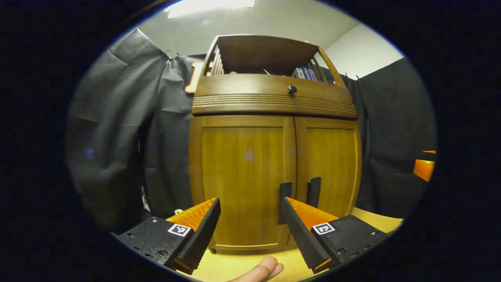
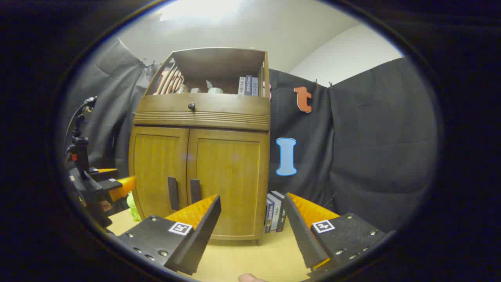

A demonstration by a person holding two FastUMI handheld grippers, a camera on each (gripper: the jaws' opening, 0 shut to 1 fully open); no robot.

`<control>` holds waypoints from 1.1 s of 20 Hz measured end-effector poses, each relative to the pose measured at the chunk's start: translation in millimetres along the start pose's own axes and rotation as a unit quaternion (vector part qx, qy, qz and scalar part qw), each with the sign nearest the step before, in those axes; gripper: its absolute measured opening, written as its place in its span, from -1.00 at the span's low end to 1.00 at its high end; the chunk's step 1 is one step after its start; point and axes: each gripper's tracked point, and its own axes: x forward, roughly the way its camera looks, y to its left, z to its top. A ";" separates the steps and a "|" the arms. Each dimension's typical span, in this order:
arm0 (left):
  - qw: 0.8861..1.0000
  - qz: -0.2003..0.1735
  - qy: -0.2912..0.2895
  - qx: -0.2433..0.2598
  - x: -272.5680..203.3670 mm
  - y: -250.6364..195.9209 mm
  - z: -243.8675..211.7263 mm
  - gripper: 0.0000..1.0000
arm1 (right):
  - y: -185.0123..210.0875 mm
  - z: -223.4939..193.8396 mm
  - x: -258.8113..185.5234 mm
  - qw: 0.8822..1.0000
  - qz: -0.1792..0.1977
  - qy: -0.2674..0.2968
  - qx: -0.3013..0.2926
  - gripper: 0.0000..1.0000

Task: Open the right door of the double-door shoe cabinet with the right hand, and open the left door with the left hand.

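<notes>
Cabinet (image 1: 274,156) of glossy honey-brown wood stands on a pale yellow tabletop (image 2: 242,258) against the black cloth wall, both panelled doors flush and closed. Left door (image 1: 242,176) and right door (image 1: 330,168) each carry a flat dark vertical handle (image 1: 285,201) by the centre seam. Above them runs a ribbed moulding and a drawer with a round dark knob (image 1: 292,89), topped by an open slatted shelf holding books (image 2: 248,85). More books (image 2: 276,211) lean beside the cabinet. Left gripper (image 1: 250,211) and right gripper (image 2: 252,209) hover before the doors, jaws spread wide, holding nothing
</notes>
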 end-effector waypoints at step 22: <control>0.999 -0.025 -0.025 -0.010 -11.0 12.9 9.1 0.97 | 42.3 -24.8 46.0 1.000 0.012 0.011 -0.003 0.87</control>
